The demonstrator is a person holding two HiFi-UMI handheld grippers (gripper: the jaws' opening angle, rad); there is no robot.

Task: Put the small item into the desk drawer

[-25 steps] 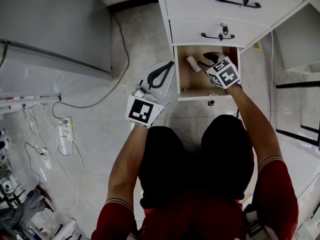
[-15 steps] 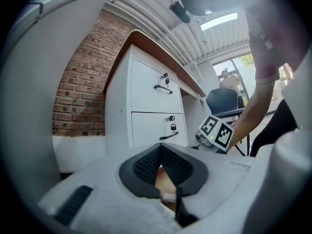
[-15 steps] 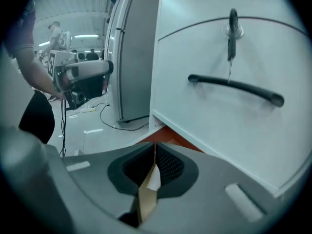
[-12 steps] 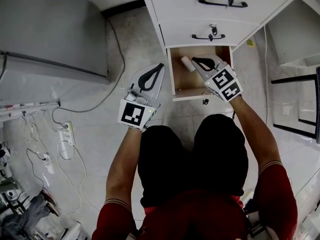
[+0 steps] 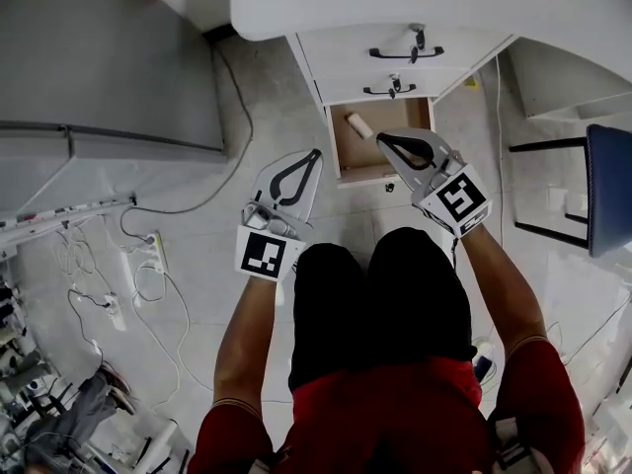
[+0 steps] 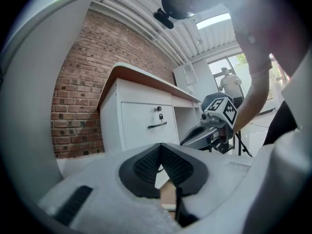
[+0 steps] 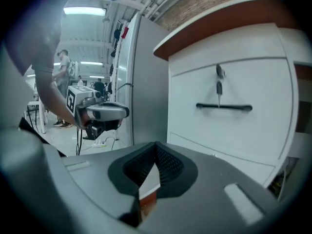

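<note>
two grippers are hovering low in front of a white desk [image 5: 415, 3] that is filling the top centre of the head view. the left gripper [image 5: 315, 154] is sitting just left of centre over the tiled floor [image 5: 197, 255]; in its own view its jaws are resting together with nothing between them. the right gripper [image 5: 382, 137] is sitting right of centre, its tips reaching over the front of the open bottom drawer [image 5: 357, 158]; its jaws are also pressing tip to tip and carrying nothing.

the small item [image 5: 358, 126], a pale cylinder, is lying inside that drawer near its upper left corner, just beside the right gripper's tips but not touching them. two more drawers above are staying shut, each with a black handle [image 5: 405, 52] and a key hanging at its lock.

in the left gripper view the right gripper [image 6: 210, 130] is showing at right of centre beside the desk [image 6: 141, 121], with a brick wall [image 6: 73, 87] at left. in the right gripper view the left gripper [image 7: 100, 113] is showing at left and a drawer handle [image 7: 224, 107] at right.
</note>
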